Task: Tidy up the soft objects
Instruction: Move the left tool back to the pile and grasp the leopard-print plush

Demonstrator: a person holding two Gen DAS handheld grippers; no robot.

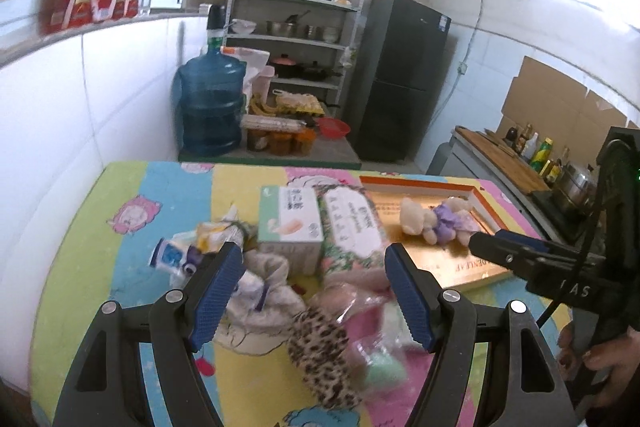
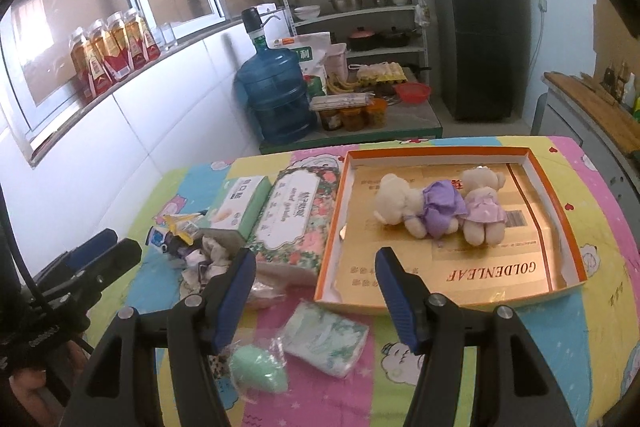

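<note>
Fingers of right gripper (image 2: 312, 301) and left gripper (image 1: 314, 293) apart, empty, above tabletop (image 2: 600, 327); below them, leopard-print pouch (image 1: 320, 355), green sponge (image 2: 260, 373) and tissue pack (image 2: 324, 337); beyond, two plush bears (image 2: 440, 205) lying inside orange-rimmed box (image 2: 332, 227)

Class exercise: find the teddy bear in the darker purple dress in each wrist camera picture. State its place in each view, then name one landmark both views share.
Left wrist view: the teddy bear in the darker purple dress lies right of centre, inside the orange-rimmed box.
Right wrist view: the bear lies right of centre in the box, beside a bear in a paler dress.
Shared landmark: the blue water jug behind the table.
</note>
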